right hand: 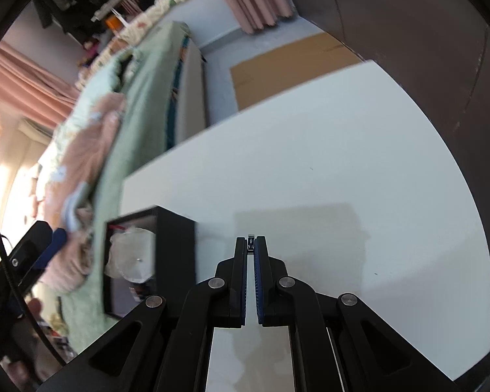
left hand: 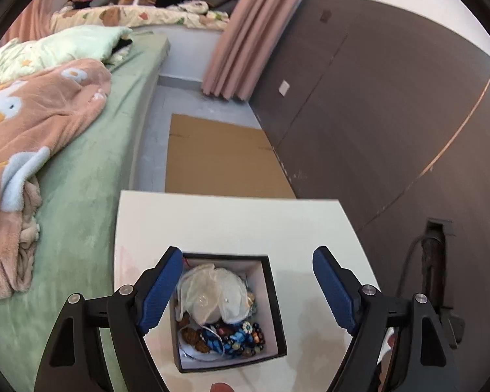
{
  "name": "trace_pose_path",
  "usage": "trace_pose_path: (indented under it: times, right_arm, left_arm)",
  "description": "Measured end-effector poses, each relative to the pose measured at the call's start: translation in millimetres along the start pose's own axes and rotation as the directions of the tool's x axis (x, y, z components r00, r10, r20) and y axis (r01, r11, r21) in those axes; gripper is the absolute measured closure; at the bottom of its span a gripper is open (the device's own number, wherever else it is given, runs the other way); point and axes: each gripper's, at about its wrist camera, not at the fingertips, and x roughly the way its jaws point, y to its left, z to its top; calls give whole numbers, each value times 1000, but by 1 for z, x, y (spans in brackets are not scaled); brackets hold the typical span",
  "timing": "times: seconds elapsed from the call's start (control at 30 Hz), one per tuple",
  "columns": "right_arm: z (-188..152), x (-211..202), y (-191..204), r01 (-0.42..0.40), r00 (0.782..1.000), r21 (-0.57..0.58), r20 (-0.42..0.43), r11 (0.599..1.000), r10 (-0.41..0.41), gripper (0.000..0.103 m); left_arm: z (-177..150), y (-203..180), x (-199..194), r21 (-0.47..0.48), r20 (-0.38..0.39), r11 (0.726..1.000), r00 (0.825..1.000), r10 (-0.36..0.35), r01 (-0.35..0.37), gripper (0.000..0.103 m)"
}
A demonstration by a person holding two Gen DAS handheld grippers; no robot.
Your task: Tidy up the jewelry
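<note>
Now | left fingers (left hand: 248, 289) spread over box (left hand: 274, 310) | right fingers (right hand: 251, 245) pinching small clasp (right hand: 251, 239) above bare table (right hand: 343, 163)

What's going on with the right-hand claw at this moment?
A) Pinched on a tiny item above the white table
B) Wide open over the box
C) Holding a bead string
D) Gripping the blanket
A: the right gripper is closed on a tiny metallic item above the table.

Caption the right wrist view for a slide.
Right gripper pinches a small metal piece above the white table, beside the black jewelry box.
</note>
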Motion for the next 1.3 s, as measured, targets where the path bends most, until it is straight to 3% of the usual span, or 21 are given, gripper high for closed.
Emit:
trace_pose_path:
  times: [0.27, 0.47, 0.5, 0.53, 0.6, 0.63, 1.07, 1.3]
  right_arm:
    - [6, -13, 35, -188, 980, -70, 49, 980, 192, 97]
    - [2, -4, 69, -378, 924, -116, 18, 918, 383, 97]
    - [1, -1, 74, -396, 916, -121, 13, 910, 400, 92]
    - [0, 3, 78, -407, 912, -122, 0, 905, 410, 71]
    - [-2, 9, 82, -404, 915, -113, -24, 908, 403, 38]
    - [-4, 7, 80, -393, 919, -106, -6, 913, 395, 35]
    - [-8, -23, 42, -276, 958, -44, 64, 960, 278, 32]
    - [-16, -44, 29, -98, 990, -69, 96, 993, 105, 32]
  left_arm:
    - [11, 20, -6, -78, 58, 997, 998, 18, -13, 21]
    - [14, 41, -15, -174, 107, 985, 993, 43, -24, 21]
    - [15, 44, -15, -187, 109, 982, 993, 51, -30, 21]
    - [15, 47, -16, -196, 111, 980, 992, 59, -37, 21]
    - [15, 48, -15, -199, 111, 979, 991, 69, -45, 21]
    - [15, 47, -16, -197, 110, 979, 991, 72, -49, 21]
    - [-4, 6, -14, -60, 97, 995, 992, 79, -73, 21]
    - [-22, -10, -15, -52, 90, 994, 991, 101, -97, 21]
